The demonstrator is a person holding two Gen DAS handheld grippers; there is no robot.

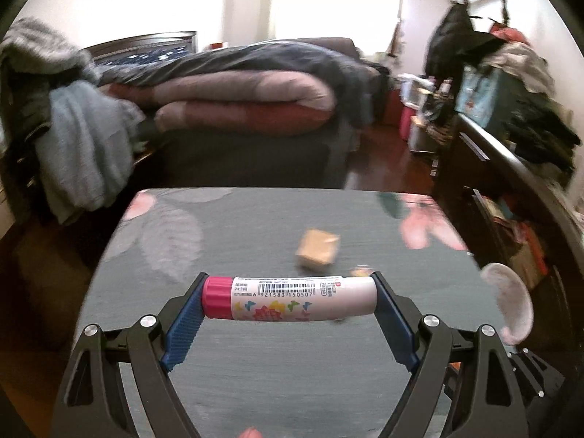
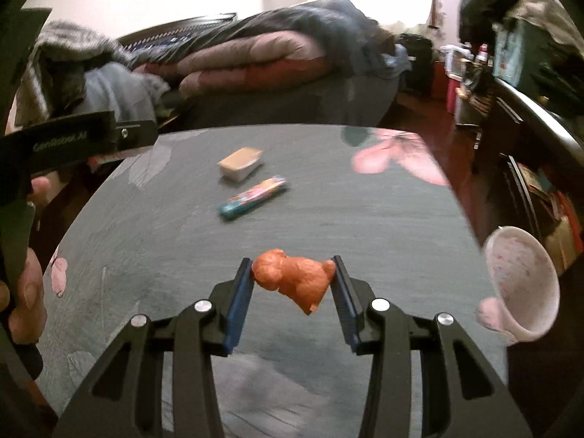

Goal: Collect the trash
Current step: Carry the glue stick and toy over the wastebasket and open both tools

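Observation:
My left gripper (image 1: 288,297) is shut endwise on a white glue stick (image 1: 292,297) with a pink cap, held crosswise above the grey table (image 1: 237,365). A small tan box (image 1: 317,249) lies on the table beyond it. In the right wrist view my right gripper (image 2: 292,279) is shut on an orange toy figure (image 2: 294,279), lifted a little off the table (image 2: 383,237). Farther back lie the tan box (image 2: 241,162) and a colourful tube (image 2: 253,197). The left gripper's body and the hand holding it show at the left edge.
A pink-and-white cup (image 2: 518,288) stands at the table's right edge, also visible as the cup (image 1: 511,303) in the left wrist view. Behind the table is a bed with folded quilts (image 1: 248,98). A dark cabinet (image 1: 511,168) piled with clothes runs along the right.

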